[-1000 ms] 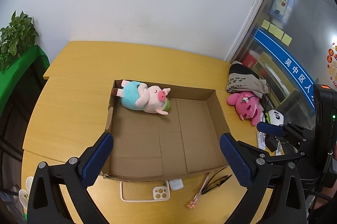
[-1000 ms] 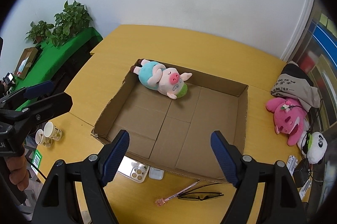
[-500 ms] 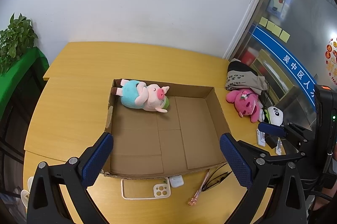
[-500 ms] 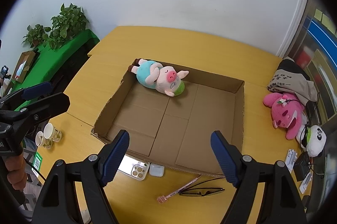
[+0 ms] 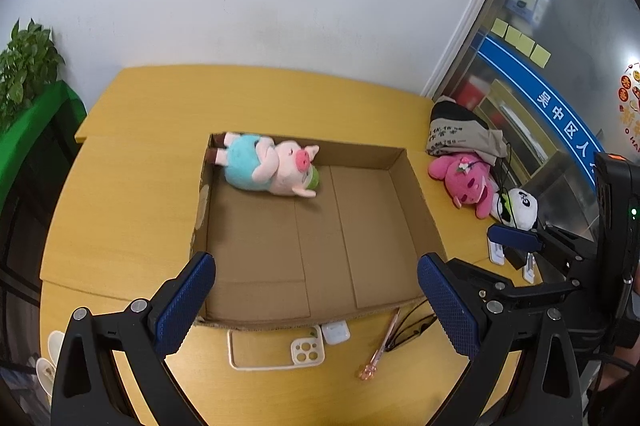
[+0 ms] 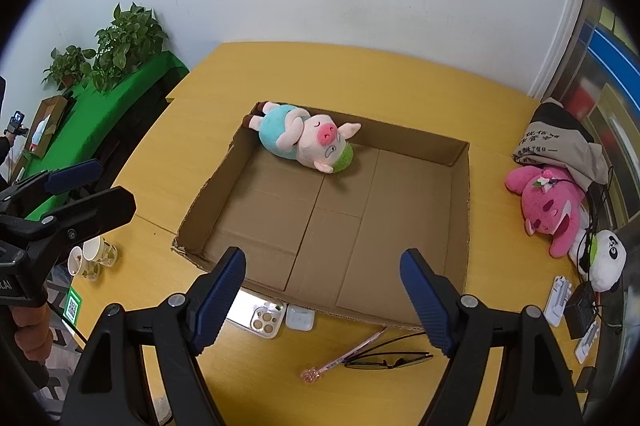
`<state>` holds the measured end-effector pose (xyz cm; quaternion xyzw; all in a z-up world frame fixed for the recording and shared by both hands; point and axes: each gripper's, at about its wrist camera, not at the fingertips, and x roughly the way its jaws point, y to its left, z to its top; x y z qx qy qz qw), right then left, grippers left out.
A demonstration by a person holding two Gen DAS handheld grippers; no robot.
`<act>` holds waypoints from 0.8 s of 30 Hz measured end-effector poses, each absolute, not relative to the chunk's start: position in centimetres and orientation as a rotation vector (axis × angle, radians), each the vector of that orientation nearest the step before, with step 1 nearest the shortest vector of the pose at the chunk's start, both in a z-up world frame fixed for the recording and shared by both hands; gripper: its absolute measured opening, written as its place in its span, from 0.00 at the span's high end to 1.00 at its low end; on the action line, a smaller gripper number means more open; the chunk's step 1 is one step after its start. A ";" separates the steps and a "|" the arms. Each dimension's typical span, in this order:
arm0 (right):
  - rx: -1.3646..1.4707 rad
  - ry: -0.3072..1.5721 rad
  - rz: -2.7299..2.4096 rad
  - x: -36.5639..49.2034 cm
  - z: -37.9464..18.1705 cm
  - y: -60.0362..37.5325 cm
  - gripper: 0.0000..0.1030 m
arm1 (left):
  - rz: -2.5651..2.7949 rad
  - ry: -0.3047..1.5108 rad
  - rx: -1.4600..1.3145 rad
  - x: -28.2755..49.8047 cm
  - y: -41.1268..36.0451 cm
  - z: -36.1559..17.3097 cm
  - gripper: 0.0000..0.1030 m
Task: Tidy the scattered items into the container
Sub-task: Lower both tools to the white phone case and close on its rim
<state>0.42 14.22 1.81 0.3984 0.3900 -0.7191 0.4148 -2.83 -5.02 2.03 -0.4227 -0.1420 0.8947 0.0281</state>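
An open cardboard box lies flat on the yellow table. A pink pig plush in blue lies in its far left corner. On the table in front of the box are a phone case, a white earbud case, a pink pen and black glasses. My left gripper and my right gripper are both open and empty, above the box's near edge.
A pink plush, a panda plush and a grey bag lie at the table's right, with chargers near them. Paper cups stand at the left edge. Plants on a green shelf.
Both grippers have drawn back and up a little from the box; more of the table in front shows. Nothing was picked up.
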 end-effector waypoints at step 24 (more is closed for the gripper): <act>1.770 0.688 -1.571 -0.6 -22.6 20.6 0.31 | 2.386 -0.561 -1.936 -1.1 -9.6 -21.0 0.28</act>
